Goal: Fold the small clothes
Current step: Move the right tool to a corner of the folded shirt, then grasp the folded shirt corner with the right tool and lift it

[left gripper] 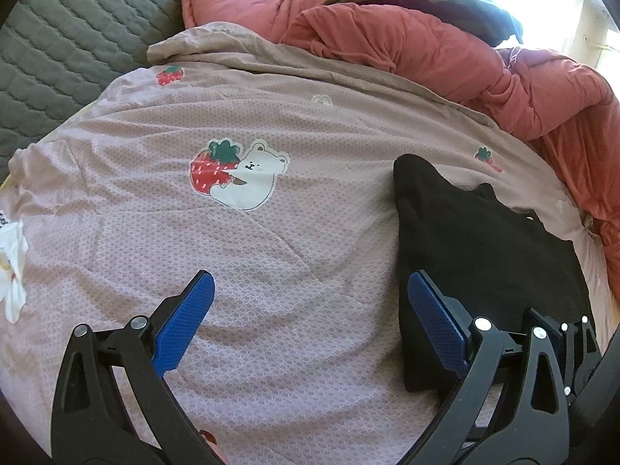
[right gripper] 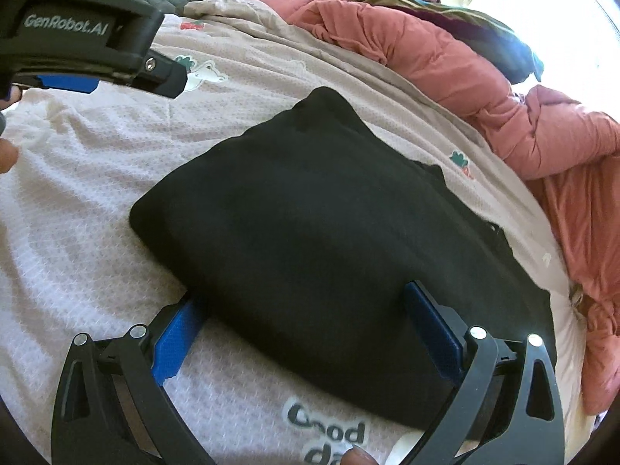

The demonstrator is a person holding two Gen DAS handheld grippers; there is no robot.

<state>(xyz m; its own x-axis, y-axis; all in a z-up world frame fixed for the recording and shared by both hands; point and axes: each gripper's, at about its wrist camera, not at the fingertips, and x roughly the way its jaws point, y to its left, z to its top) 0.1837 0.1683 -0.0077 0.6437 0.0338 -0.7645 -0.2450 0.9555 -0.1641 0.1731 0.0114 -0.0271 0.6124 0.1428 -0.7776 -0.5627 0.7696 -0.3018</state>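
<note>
A black garment (right gripper: 317, 224) lies folded into a thick rectangle on the pink bedsheet (left gripper: 271, 255). My right gripper (right gripper: 302, 294) is open and straddles the garment's near edge; the cloth covers the tip of its left blue pad (right gripper: 174, 341), while the right pad (right gripper: 434, 329) lies against the fabric. My left gripper (left gripper: 310, 277) is open over bare sheet, its right finger (left gripper: 438, 321) over the left edge of the black garment (left gripper: 484, 263). From the right wrist view, the left gripper (right gripper: 135, 83) shows at top left.
The sheet carries a bear-and-strawberry print (left gripper: 236, 174). A bunched red quilt (left gripper: 503, 77) runs along the far and right sides. A grey quilted cover (left gripper: 77, 46) lies at far left. A white cloth (left gripper: 13, 271) sits at the left edge.
</note>
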